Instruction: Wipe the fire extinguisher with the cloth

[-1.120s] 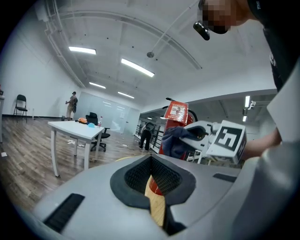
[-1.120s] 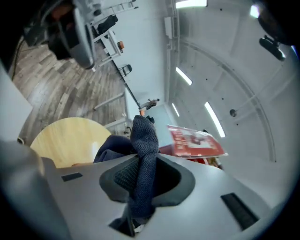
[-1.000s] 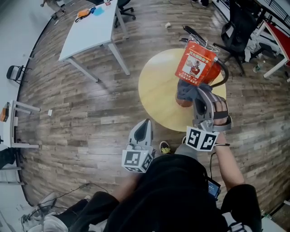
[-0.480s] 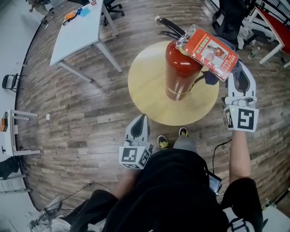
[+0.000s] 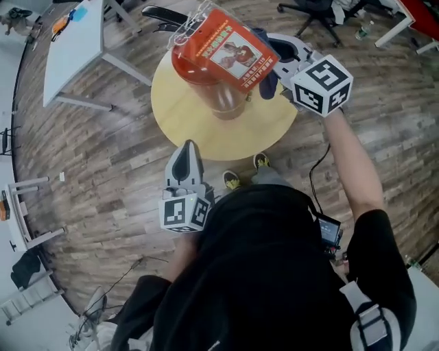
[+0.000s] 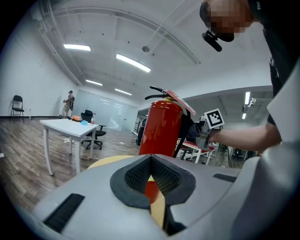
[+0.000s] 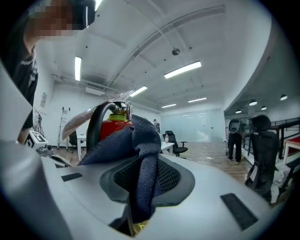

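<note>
A red fire extinguisher [image 5: 206,68] stands on a round yellow table [image 5: 206,137], with a laminated tag [image 5: 230,48] hanging from its top. My right gripper [image 5: 276,55] is at the cylinder's far right side, shut on a dark blue cloth [image 5: 266,68] that lies against the body. In the right gripper view the cloth [image 7: 138,150] bunches between the jaws, with the extinguisher [image 7: 107,125] and its black hose just behind. My left gripper [image 5: 186,152] hangs shut and empty off the table's near edge. In the left gripper view the extinguisher [image 6: 159,129] stands beyond the gripper [image 6: 151,161].
A white desk [image 5: 72,51] stands at the far left on the wooden floor. Office chairs [image 5: 312,10] sit at the back right. The person's shoes [image 5: 231,179] are close to the table's near edge. Another person [image 7: 234,136] stands far off in the right gripper view.
My right gripper has carried the cloth from the extinguisher's near side round to its far right side. The left gripper has stayed low and shut. The head view has shifted.
</note>
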Action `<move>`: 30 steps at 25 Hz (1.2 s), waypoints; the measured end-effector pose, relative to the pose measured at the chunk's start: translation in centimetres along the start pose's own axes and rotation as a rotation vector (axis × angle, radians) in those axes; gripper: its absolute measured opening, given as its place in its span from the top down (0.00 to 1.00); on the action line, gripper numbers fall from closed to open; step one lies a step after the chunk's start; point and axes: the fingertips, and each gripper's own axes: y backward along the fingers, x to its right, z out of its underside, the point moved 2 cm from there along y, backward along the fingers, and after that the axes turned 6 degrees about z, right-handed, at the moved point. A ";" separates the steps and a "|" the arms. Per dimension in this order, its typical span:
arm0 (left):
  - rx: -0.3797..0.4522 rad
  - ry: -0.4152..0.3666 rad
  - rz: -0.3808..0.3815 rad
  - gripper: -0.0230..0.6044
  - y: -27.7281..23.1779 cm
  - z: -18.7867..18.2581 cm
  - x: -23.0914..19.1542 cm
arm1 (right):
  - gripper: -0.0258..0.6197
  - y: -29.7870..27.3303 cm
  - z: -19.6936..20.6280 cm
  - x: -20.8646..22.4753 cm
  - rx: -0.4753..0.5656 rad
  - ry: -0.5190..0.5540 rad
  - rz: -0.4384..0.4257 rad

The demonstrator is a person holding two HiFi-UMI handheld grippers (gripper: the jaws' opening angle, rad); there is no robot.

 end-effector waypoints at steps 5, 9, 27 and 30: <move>0.003 -0.008 -0.053 0.94 -1.1 0.3 1.4 | 0.84 -1.1 4.4 -0.2 -0.067 -0.016 -0.098; -0.011 -0.025 -0.103 0.94 -2.0 0.8 1.9 | 0.85 -2.4 10.3 -0.2 -0.141 -0.096 -0.142; -0.061 -0.055 -0.258 0.94 -3.5 0.8 3.4 | 0.85 -2.6 2.1 1.2 0.189 -0.207 -0.447; -0.064 -0.080 -0.249 0.94 -4.4 0.6 4.1 | 0.85 -2.0 -3.4 1.4 0.322 -0.150 -0.447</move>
